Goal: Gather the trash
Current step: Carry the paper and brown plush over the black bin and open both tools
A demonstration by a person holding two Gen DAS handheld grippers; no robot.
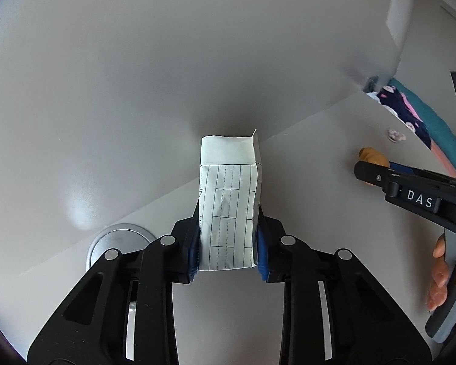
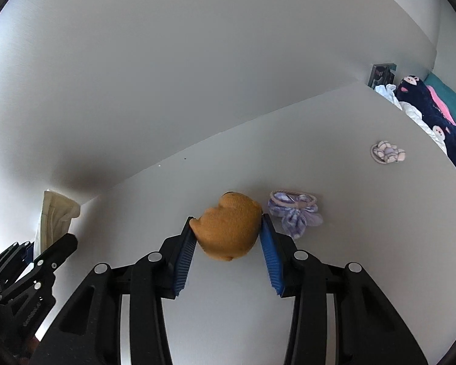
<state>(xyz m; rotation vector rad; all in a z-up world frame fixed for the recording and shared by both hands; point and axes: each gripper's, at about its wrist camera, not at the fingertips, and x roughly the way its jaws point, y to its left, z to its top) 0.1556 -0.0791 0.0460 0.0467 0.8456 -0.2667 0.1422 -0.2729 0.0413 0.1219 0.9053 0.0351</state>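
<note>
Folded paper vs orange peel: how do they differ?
The folded paper is white, flat-sided, printed with lines; the orange peel is orange, rounded, pitted. The paper stands tall between the left gripper pads; the peel sits low in the right gripper. Both are on the white table.

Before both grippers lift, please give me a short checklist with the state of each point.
1. Left gripper pads on folded paper: ok.
2. Right gripper pads touch orange peel on both sides: ok.
3. Peel held firmly: cannot tell.
4. Purple bow outside the right jaws: ok, but close beside.
5. The two grippers apart from each other: ok.
6. Trash bin in view: not ok.
</note>
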